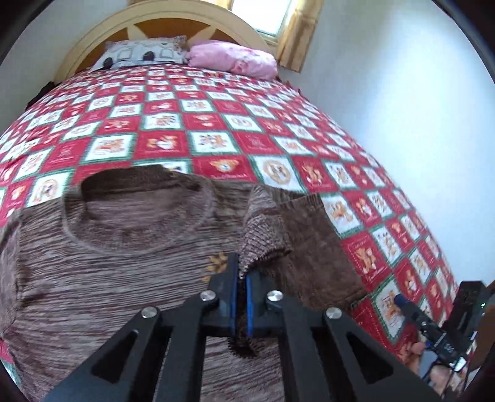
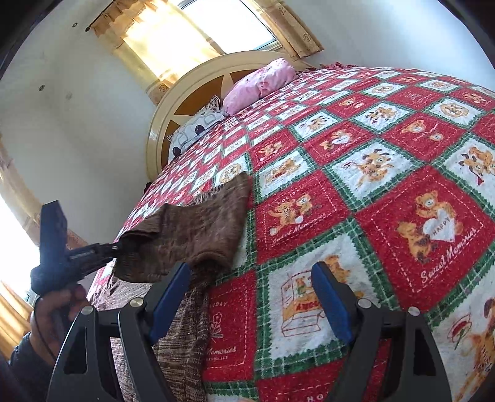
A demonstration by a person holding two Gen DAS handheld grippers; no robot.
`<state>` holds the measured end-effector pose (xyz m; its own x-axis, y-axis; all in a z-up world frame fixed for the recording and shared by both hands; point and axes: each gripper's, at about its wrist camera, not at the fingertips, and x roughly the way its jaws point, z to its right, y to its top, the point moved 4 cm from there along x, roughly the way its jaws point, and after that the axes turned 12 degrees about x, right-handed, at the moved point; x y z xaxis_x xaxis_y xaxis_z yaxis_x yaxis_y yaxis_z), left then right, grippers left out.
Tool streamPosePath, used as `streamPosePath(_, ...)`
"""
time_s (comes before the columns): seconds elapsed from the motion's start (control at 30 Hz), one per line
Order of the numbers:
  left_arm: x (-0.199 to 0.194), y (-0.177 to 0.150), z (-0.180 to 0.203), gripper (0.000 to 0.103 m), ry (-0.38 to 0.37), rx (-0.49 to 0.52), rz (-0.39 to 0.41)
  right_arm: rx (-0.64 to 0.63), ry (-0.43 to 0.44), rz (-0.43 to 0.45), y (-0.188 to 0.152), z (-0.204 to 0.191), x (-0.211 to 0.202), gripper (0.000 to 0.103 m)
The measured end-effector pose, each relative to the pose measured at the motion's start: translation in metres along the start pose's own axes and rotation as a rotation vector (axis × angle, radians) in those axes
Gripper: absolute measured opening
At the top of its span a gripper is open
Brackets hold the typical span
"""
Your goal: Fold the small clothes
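A small brown knitted sweater [image 1: 123,263] lies flat on the bed, round neckline toward the pillows. My left gripper [image 1: 242,272] is shut on the sweater's right sleeve [image 1: 297,235] and holds it lifted and folded in over the body. In the right wrist view the same sleeve [image 2: 191,235] hangs from the left gripper [image 2: 116,247], held by a hand at the left. My right gripper [image 2: 250,284] is open and empty, low over the bedspread just right of the sweater's edge [image 2: 182,334].
The bed has a red, white and green checked bedspread [image 1: 216,123] with teddy-bear squares. A grey patterned pillow [image 1: 142,52] and a pink pillow [image 1: 235,58] lie by the round headboard [image 1: 173,24]. A white wall [image 1: 402,108] runs along the right side.
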<state>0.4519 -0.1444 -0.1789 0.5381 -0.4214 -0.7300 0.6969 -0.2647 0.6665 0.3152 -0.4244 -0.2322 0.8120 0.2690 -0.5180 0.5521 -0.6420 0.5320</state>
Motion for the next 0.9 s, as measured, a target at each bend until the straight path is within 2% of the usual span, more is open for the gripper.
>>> streamPosePath(0.37,-0.015,-0.027,-0.057,0.004,0.004,-0.132,-0.005,-0.006,0.0,-0.002,-0.002,-0.001,0.0,0.081)
streamPosePath(0.7,0.012,-0.066,-0.093,0.004,0.009,-0.254,-0.069,-0.006,-0.001,-0.008,-0.002,-0.002,0.001,0.081)
streamPosePath(0.83,0.01,-0.064,-0.095,0.009,0.062,-0.245,-0.051,-0.01,-0.003,-0.015,-0.003,-0.003,0.003,0.081)
streamPosePath(0.9,0.008,-0.064,-0.095,0.017,0.101,-0.232,-0.052,-0.01,-0.002,-0.017,-0.002,-0.003,0.003,0.081)
